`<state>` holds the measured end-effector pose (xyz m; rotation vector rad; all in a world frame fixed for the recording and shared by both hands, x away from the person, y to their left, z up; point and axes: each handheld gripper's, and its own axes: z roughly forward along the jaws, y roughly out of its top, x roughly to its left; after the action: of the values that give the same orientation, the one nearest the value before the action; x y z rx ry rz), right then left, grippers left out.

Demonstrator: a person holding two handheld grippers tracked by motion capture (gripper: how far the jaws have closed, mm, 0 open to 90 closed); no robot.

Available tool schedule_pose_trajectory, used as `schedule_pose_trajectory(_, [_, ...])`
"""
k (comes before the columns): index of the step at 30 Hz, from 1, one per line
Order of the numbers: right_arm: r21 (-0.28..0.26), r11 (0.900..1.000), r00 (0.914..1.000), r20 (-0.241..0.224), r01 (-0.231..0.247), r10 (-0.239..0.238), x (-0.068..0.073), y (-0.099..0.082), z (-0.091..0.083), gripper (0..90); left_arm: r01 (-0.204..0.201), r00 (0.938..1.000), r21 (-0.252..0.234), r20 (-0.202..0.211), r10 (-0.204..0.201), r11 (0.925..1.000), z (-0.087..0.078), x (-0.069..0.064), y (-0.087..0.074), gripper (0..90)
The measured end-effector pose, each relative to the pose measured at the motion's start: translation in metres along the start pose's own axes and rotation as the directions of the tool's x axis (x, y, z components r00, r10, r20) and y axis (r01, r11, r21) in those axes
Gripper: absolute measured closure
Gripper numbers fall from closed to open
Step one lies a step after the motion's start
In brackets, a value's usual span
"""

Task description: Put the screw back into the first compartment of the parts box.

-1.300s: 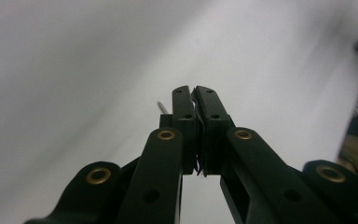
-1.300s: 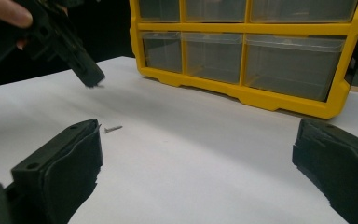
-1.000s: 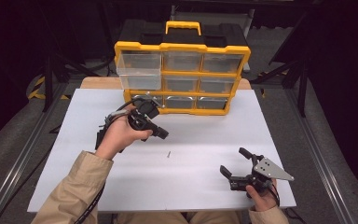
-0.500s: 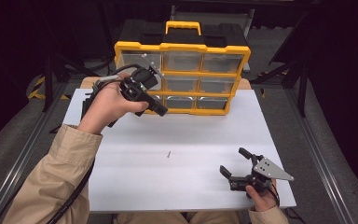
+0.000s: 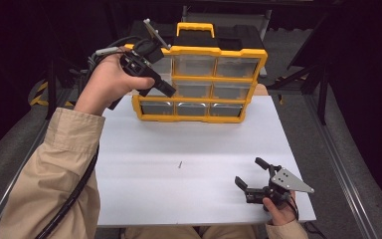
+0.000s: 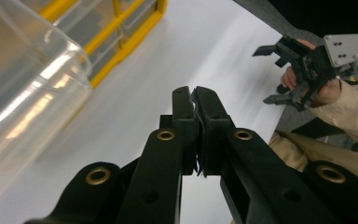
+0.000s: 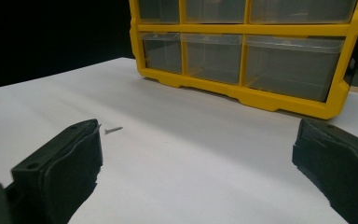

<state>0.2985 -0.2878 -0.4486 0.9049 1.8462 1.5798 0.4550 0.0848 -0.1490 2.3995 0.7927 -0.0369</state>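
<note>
A yellow drawer organizer stands at twelve o'clock on the white tabletop. A small silver screw lies mid-tabletop. The raised left gripper has its fingers closed, empty; the right gripper, at five o'clock, spreads its fingers wide.

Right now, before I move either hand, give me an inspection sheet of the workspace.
Surface: white table, flat, mostly bare.
Job's things: yellow drawer cabinet at the far edge, top-left clear drawer pulled out; one small screw loose mid-table.
Clutter: nothing seen.
Grippers: left gripper raised beside the pulled drawer, jaws shut, whether anything is pinched cannot be told; right gripper low at the near right corner, jaws wide open, empty.
Cables: black cable along the left sleeve.
Surroundings: dark, grey floor.
</note>
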Motion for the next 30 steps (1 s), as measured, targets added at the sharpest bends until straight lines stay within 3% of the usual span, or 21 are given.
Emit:
schedule_pose_trajectory(11, [-0.002,1.0,1.0,-0.002,-0.003,0.003,0.0,0.0,-0.001,1.9,0.063,0.9948,-0.03,-0.078,-0.065,0.9976,-0.013,0.026,0.013,87.8])
schedule_pose_trajectory(17, [-0.004,1.0,1.0,-0.003,-0.004,0.004,0.0,0.001,-0.001,1.8,0.09,0.9845,-0.043,-0.147,-0.095,0.9951,-0.009,0.047,0.014,87.8])
schedule_pose_trajectory(30, [-0.007,0.9999,1.0,-0.003,-0.008,0.008,-0.001,0.001,-0.001,1.8,0.111,0.9759,-0.061,-0.182,-0.12,0.992,-0.005,0.071,0.02,87.4])
